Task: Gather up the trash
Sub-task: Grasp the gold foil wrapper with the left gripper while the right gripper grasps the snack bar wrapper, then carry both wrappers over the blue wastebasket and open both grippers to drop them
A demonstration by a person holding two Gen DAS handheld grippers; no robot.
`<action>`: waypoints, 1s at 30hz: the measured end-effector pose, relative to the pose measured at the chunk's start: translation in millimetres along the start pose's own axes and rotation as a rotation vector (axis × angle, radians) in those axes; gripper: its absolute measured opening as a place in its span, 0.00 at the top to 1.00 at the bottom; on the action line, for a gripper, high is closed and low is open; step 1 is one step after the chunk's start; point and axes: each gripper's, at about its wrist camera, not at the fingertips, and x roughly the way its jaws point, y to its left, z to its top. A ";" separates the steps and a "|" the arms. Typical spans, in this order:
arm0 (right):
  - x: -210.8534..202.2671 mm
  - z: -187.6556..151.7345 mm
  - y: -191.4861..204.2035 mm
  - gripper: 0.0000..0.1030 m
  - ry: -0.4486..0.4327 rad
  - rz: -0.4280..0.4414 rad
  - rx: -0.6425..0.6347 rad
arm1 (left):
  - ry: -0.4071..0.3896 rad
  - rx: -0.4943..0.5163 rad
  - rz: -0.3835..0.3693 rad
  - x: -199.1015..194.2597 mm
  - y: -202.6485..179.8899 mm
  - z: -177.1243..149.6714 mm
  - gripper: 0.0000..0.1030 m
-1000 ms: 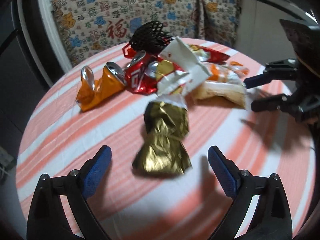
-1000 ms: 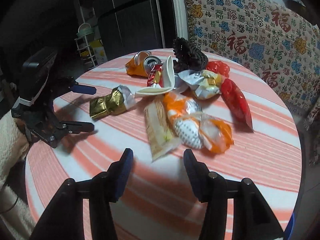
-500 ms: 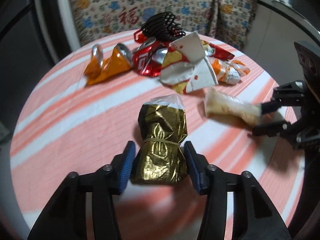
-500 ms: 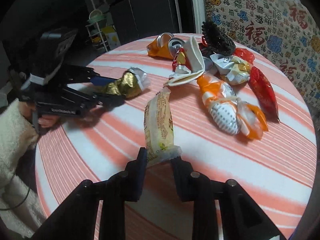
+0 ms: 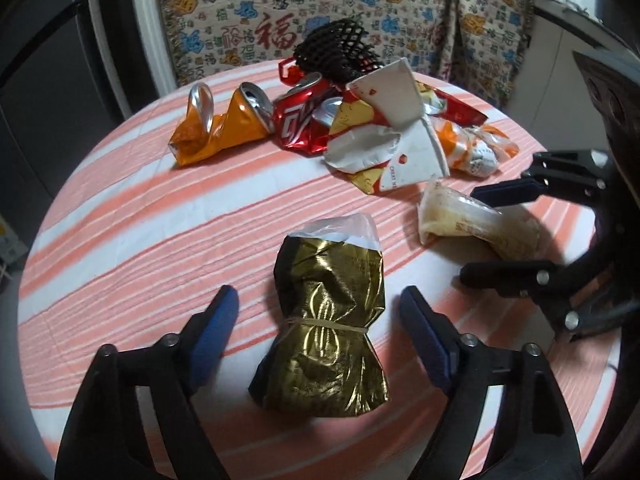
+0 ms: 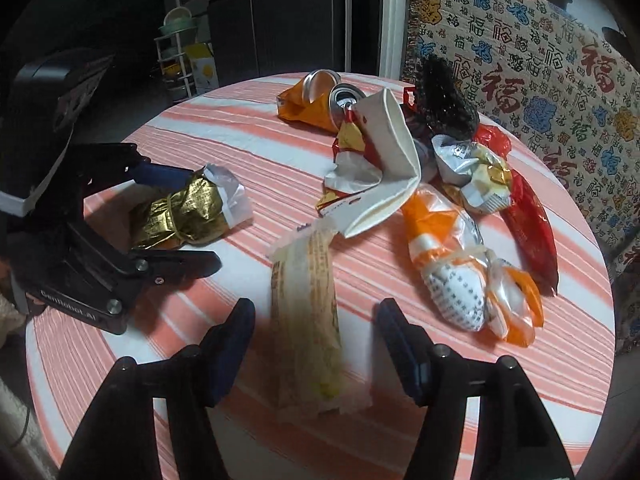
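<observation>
A gold foil bag (image 5: 328,328) tied with a rubber band lies on the round striped table (image 5: 132,240); my left gripper (image 5: 320,332) is open with its blue pads on either side of it, apart from it. The bag also shows in the right wrist view (image 6: 180,216). A pale yellow wrapper (image 6: 308,312) lies between the open fingers of my right gripper (image 6: 316,336), also apart. The left wrist view shows that wrapper (image 5: 476,228) and the right gripper (image 5: 500,232) around it.
A trash pile sits at the table's far side: crushed orange can (image 5: 216,128), red can (image 5: 300,120), white paper cup (image 5: 400,120), black net (image 5: 336,52), orange-and-white wrapper (image 6: 460,264), red packet (image 6: 528,220). A patterned cloth-covered sofa (image 5: 280,12) stands behind.
Both grippers were shut on their items half a second ago; now both have opened, leaving the gold bag and the pale wrapper lying on the table nearer the front edge.
</observation>
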 end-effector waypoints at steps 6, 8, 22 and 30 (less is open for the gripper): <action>-5.5 8.6 -0.7 0.72 0.052 0.036 -0.019 | -0.001 0.034 -0.033 -7.0 -2.2 -2.7 0.54; -2.9 8.0 -0.6 0.86 0.082 0.034 -0.010 | -0.002 0.034 -0.049 -9.9 -3.0 -1.7 0.57; -58.3 -16.9 -22.3 0.87 -0.001 0.056 0.237 | -0.059 -0.023 -0.139 -35.8 -29.5 9.9 0.60; -92.5 -44.6 -63.6 0.87 -0.035 -0.008 0.350 | -0.078 0.062 -0.201 -46.1 -103.8 31.2 0.60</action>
